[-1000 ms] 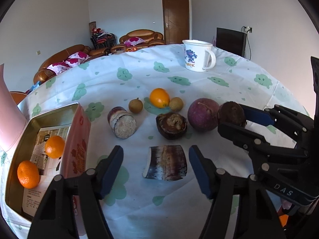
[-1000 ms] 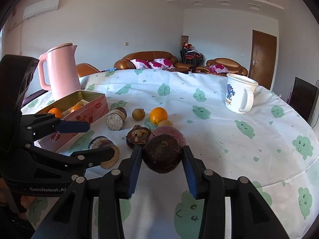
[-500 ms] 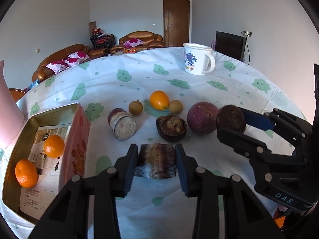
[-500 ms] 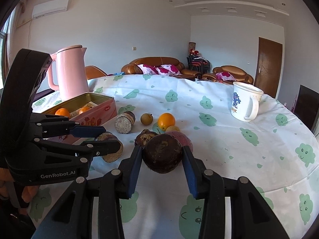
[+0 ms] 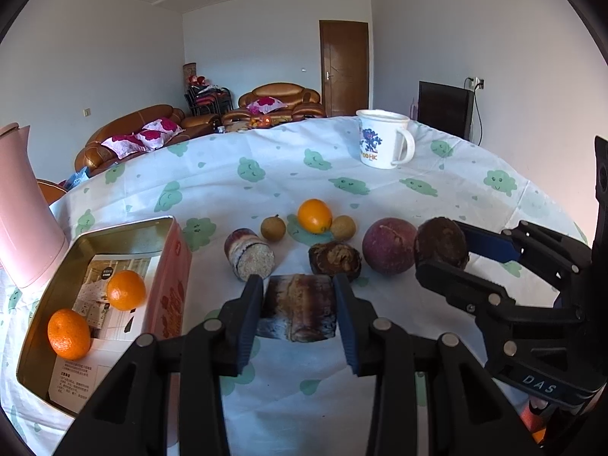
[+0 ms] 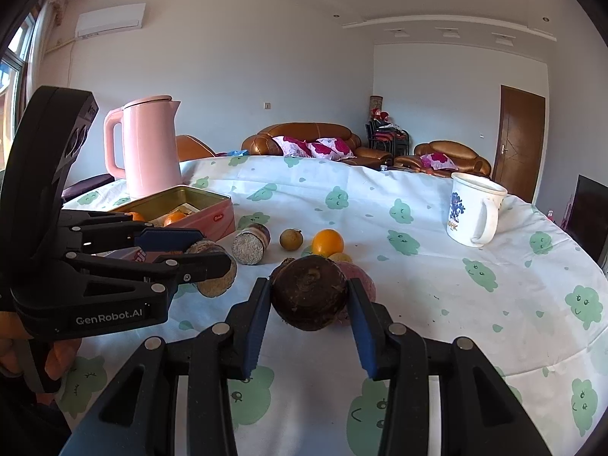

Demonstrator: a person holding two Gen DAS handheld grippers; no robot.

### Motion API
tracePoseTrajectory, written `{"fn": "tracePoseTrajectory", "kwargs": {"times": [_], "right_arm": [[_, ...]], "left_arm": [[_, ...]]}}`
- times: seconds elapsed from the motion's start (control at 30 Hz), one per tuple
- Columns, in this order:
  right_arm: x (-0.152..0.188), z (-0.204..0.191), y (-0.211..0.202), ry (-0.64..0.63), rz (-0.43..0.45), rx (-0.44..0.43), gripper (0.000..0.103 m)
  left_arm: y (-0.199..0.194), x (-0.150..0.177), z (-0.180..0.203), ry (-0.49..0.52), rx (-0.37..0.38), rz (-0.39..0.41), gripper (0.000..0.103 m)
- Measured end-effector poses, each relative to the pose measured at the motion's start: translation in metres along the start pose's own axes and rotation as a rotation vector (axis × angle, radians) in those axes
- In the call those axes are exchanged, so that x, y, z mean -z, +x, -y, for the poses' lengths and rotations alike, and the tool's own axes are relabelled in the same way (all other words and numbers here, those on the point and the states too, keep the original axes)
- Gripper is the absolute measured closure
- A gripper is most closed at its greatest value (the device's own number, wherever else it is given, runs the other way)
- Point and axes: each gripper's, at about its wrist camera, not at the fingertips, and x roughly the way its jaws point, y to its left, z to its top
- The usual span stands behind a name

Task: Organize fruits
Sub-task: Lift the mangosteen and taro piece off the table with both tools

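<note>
Left to right on the worktop (image 5: 475,197): pink kettle (image 5: 22,212) at 9 o'clock, open tin (image 5: 167,228) with two tangerines inside (image 5: 125,290) (image 5: 68,333), then the loose row. My left gripper (image 5: 298,309) has its jaws clamped on the striped cut chunk (image 5: 296,313), at 6 o'clock in the left view, looks just off the cloth. A second cut chunk (image 5: 249,254) lies at 11 o'clock from it, a knobbly brown piece (image 5: 334,260) at 1 o'clock. Behind: small brown fruit (image 5: 273,227), orange (image 5: 314,216), another small brown one (image 5: 343,228). The purple round fruit (image 5: 388,246) sits at 2 o'clock, touching or just beside the dark round tuber (image 6: 309,298) that my right gripper (image 6: 309,300) has its jaws closed on. Mug (image 5: 383,143) far at 1 o'clock.

Risks, my guess: both loads are round or rough, held only on the sides, so either could roll out if I tilt on the way to the tin. The two grippers are near each other; both heading to the tin at 9 o'clock could clash. The right one would have to cross the loose row and could knock the purple fruit rolling.

View differences: left view shows inside the tin, the paper liner and free floor space; right view shows only the tin's rim and tangerine tops. Right view shows the whole kettle and the tuber's face; the purple fruit is mostly hidden behind it.
</note>
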Motion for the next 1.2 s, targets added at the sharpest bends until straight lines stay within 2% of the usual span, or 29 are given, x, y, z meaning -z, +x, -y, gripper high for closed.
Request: {"fn": "tracePoseTrajectory", "kwargs": {"times": [0.73,0.77,0.8,1.03,1.07,1.13,1.2], "right_arm": [[0.002,-0.003,-0.014,-0.019,0.087,-0.012,0.060],[0.002,-0.003,-0.015,-0.020,0.091,-0.012,0.060],[0.003,-0.004,-0.016,-0.021,0.094,-0.013,0.060],[0.002,-0.004,-0.015,-0.023,0.094,-0.017,0.060],[0.002,-0.004,-0.015,-0.021,0.093,-0.017,0.060],[0.002,-0.003,-0.015,-0.016,0.092,-0.017,0.060],[0.002,-0.002,-0.014,-0.010,0.087,-0.022,0.060]], "left_arm": [[-0.022,0.002,-0.007,-0.031,-0.034,0.119,0.065],[-0.023,0.002,-0.007,-0.030,-0.031,0.123,0.084],[-0.023,0.002,-0.006,-0.027,-0.028,0.127,0.091],[-0.021,0.001,-0.010,-0.048,-0.032,0.111,0.089],[-0.020,0.000,-0.011,-0.052,-0.029,0.104,0.088],[-0.015,0.000,-0.014,-0.066,-0.022,0.076,0.079],[-0.011,0.002,-0.019,-0.088,-0.017,0.039,0.047]]}}
